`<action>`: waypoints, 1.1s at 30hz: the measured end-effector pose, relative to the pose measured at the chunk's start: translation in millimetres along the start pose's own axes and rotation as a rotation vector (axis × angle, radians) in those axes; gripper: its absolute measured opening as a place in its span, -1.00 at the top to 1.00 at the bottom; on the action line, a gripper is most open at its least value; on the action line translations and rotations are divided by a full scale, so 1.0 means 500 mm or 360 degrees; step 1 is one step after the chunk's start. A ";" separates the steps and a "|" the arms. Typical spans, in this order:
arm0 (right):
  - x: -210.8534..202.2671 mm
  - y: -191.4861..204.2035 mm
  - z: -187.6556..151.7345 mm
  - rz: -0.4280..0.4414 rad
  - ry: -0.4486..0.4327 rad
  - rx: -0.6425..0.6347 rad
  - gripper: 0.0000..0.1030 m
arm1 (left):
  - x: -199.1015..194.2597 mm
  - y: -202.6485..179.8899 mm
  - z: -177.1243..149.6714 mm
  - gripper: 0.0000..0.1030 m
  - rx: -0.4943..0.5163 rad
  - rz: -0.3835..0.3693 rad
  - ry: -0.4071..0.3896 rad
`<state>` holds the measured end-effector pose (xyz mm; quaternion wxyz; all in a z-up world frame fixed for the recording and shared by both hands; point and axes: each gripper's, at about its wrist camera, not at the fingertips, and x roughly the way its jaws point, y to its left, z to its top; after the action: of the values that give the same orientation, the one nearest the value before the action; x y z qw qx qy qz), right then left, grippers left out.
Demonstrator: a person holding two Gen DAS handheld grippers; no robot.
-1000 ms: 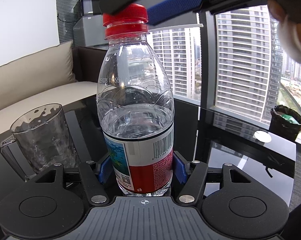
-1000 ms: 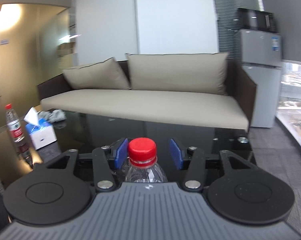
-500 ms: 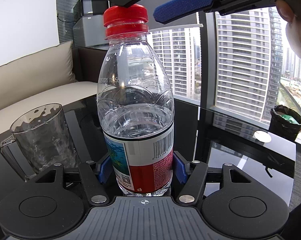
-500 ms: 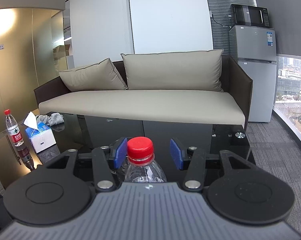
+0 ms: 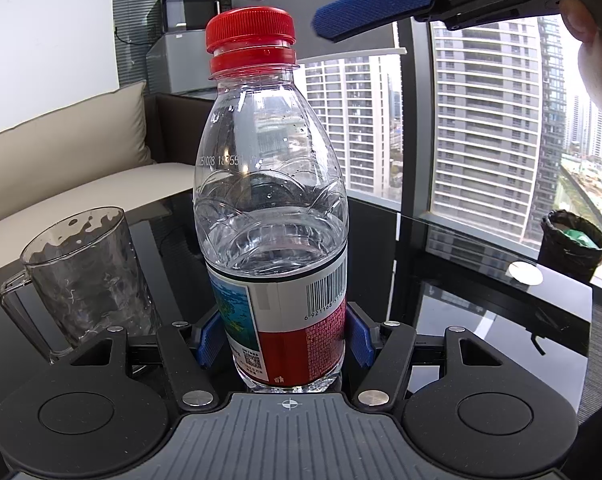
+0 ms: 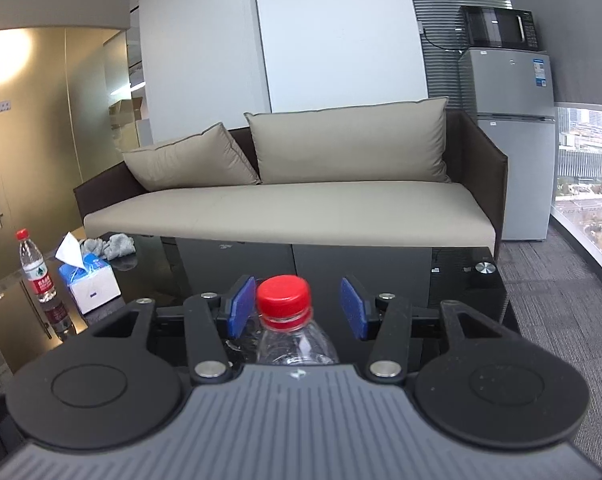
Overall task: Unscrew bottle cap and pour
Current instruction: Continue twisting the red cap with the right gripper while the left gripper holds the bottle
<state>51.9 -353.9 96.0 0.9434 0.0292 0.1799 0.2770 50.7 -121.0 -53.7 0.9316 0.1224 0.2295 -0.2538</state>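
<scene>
Left gripper (image 5: 283,338) pinching bottle (image 5: 273,216) low at the label, upright on the bench (image 5: 481,300) beside the glass mug (image 5: 85,280). Right gripper (image 6: 297,306) spread either side of the red cap (image 6: 284,296), not touching. Best to centre, lower squarely, squeeze firmly, then twist without tilting.
</scene>
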 end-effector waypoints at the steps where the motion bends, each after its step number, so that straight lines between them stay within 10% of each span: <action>1: 0.001 0.002 -0.001 0.0002 0.0001 -0.0006 0.02 | 0.000 0.000 0.000 -0.13 -0.0001 0.0000 0.0000; 33: 0.005 -0.008 -0.002 0.0031 0.0048 -0.0012 0.24 | -0.002 -0.001 0.006 -0.13 0.0000 0.0000 0.0001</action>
<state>55.6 -356.1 93.8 0.9380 0.0232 0.1926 0.2874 50.8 -121.9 -50.5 0.9316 0.1225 0.2297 -0.2537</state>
